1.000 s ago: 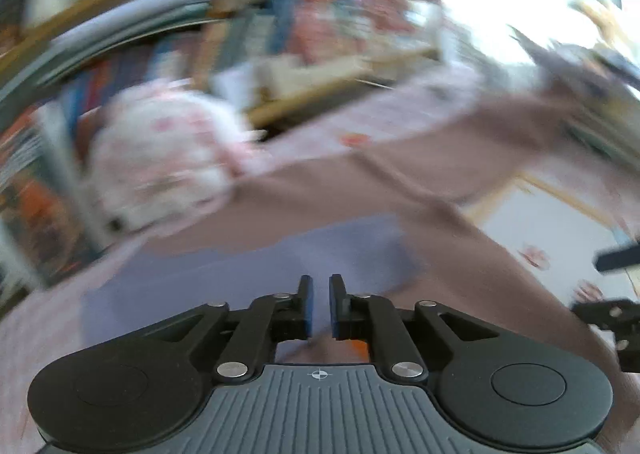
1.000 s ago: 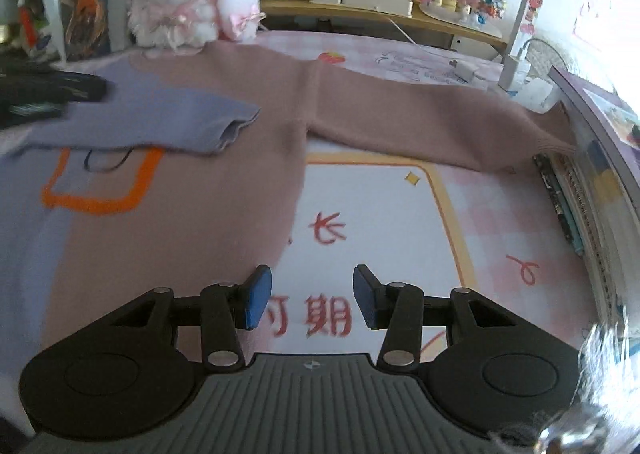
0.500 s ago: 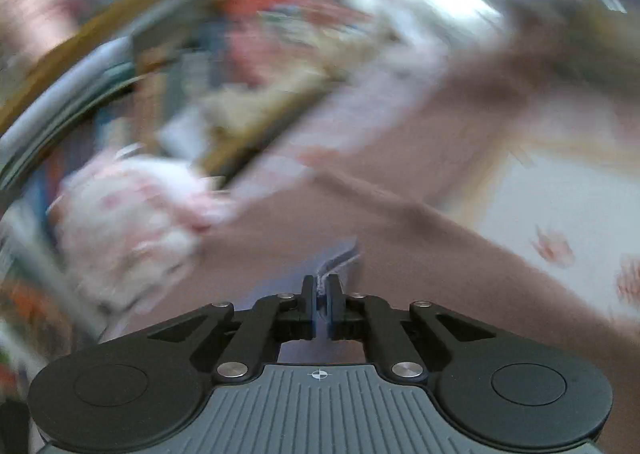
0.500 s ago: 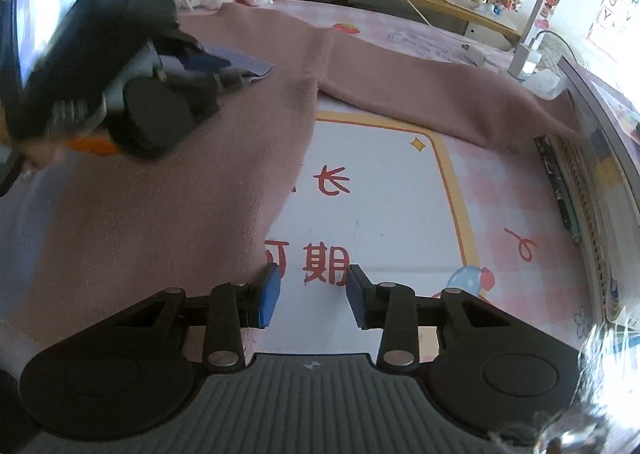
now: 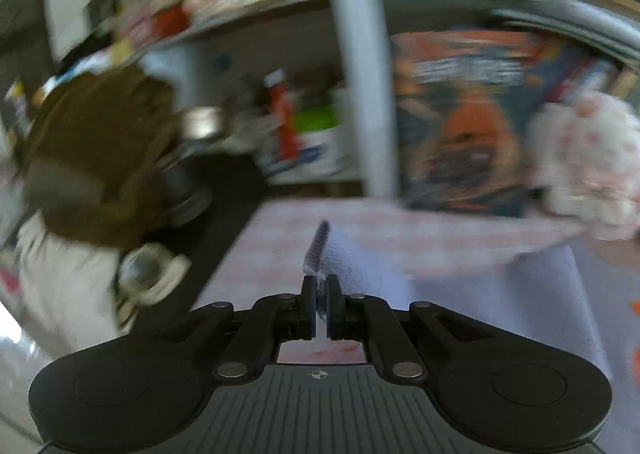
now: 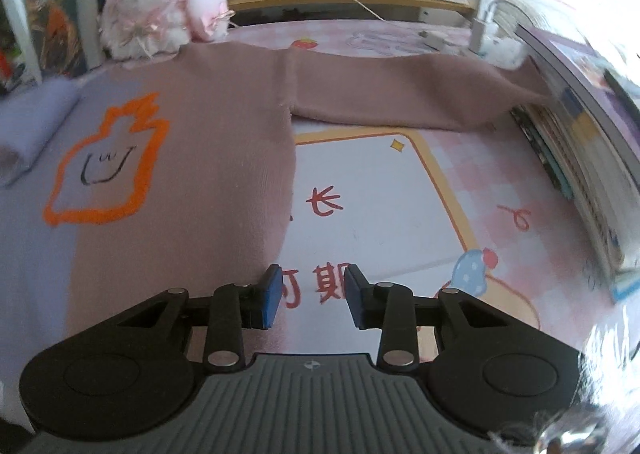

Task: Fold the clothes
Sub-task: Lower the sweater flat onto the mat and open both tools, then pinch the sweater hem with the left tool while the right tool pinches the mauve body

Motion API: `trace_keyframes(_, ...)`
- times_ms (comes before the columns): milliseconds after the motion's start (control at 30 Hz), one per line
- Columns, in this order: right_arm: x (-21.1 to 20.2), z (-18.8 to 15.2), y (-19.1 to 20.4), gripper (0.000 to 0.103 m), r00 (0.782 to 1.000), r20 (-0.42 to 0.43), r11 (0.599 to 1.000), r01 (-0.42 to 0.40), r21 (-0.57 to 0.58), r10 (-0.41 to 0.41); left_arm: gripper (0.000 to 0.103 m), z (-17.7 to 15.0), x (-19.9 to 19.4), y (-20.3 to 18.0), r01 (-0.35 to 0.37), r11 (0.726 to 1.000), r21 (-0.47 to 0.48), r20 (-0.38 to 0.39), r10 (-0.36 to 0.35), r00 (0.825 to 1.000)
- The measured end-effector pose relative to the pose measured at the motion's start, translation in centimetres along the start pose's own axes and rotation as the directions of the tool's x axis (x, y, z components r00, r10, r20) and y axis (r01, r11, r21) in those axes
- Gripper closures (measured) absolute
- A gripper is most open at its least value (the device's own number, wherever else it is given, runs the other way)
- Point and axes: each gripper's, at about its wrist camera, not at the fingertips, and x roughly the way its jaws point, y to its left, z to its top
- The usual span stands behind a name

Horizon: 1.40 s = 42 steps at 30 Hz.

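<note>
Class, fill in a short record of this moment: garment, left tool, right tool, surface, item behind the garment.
garment: pink and lilac sweater with an orange outline drawing, lying flat, one sleeve stretched out sideways
left tool: shut on the lilac sleeve cuff
right tool: open, nothing between its pads, over the sweater's edge and the mat
surface: pink printed desk mat
item behind the garment: white and pink plush toy

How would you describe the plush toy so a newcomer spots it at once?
Start from the pink-brown sweater spread across the desk mat. Just beyond its collar edge, below the bookshelf, sits the plush toy. It is the only fluffy thing there, white and pink with ribbon bows.
</note>
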Motion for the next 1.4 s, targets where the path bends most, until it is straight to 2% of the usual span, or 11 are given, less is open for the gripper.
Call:
trace_keyframes(267,-0.7,-0.7,1.2,0.07,0.998,-0.011,0.996,0.068,0.056,-0.067,0.097,-1.0,3.4,6.3,-0.072,0.994,-0.086,-0.039,0.069,0.997)
trace_keyframes(567,0.0,-1.6,3.3,0.067,0.996,-0.093,0.995,0.02,0.095,-0.011,0.089,-1.3,3.5,9.6,-0.196,0.978,-0.074,-0.099,0.189,0.977)
trace_keyframes(667,0.1,-1.7,4.2,0.066,0.996,-0.077,0.997,0.05,0.065,-0.045,0.068,-2.7,0.2,7.4,0.0,0.996,-0.089,-0.091,-0.008,0.996)
trace_keyframes(700,0.1,-1.7,4.1,0.066,0.996,-0.068,0.996,0.056,0.074,-0.051,0.06,-3.5,-0.7,6.3,0.098,0.991,-0.093,-0.108,-0.108,0.988)
trace_keyframes(800,0.2,-1.6,3.5,0.066,0.996,-0.056,0.992,0.074,0.104,-0.068,0.059,-6.1,-2.9,2.5,0.348,0.929,-0.129,-0.174,-0.366,0.914)
trace_keyframes(867,0.4,-1.7,3.2,0.067,0.996,-0.061,0.989,0.072,0.126,-0.065,0.058,-7.6,-3.8,-0.1,0.443,0.884,-0.147,-0.217,-0.466,0.858)
trace_keyframes(967,0.6,-1.7,2.8,0.068,0.997,-0.057,0.986,0.058,0.155,-0.05,0.059,-9.1,-4.5,-3.5,0.484,0.87,-0.1,-0.267,-0.491,0.829)
trace_keyframes(1167,0.3,-2.2,2.6,0.081,0.999,-0.036,0.985,0.03,0.173,-0.024,0.066,-9.7,-4.3,-5.7,0.459,0.884,-0.088,-0.277,-0.464,0.841)
trace_keyframes(1200,0.2,-2.3,2.7,0.087,0.999,-0.033,0.985,0.02,0.17,-0.014,0.069,-9.7,-4.4,-6.1,0.464,0.883,-0.074,-0.277,-0.465,0.841)
trace_keyframes(1267,0.1,-2.4,3.1,0.09,0.999,-0.032,0.988,0.002,0.157,0.003,0.099,-9.7,-4.6,-7.0,0.48,0.876,-0.034,-0.276,-0.47,0.838)
trace_keyframes(1400,-0.2,-2.4,4.6,0.091,0.996,-0.05,0.992,-0.062,0.105,0.068,0.1,-9.8,-4.6,-7.3,0.486,0.874,-0.011,-0.268,-0.47,0.841)
